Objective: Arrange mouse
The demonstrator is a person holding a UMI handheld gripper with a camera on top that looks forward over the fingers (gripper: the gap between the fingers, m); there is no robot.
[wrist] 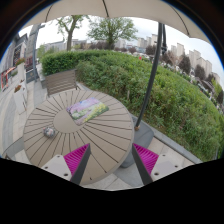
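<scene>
One mouse [50,131] lies on the round bench [100,140], beyond the open, empty claw [111,160]; a pad [89,108] lies farther back.

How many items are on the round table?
2. A mouse sits near the table's edge, ahead of the open gripper on the pink pad's side. A flat sheet or booklet lies beyond it, nearer the centre. Nothing looks hidden.

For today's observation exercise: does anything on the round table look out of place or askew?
Nothing stands out. The mouse and a printed mat lie flat on the round slatted table, apart. The open gripper hovers, holding nothing.
</scene>
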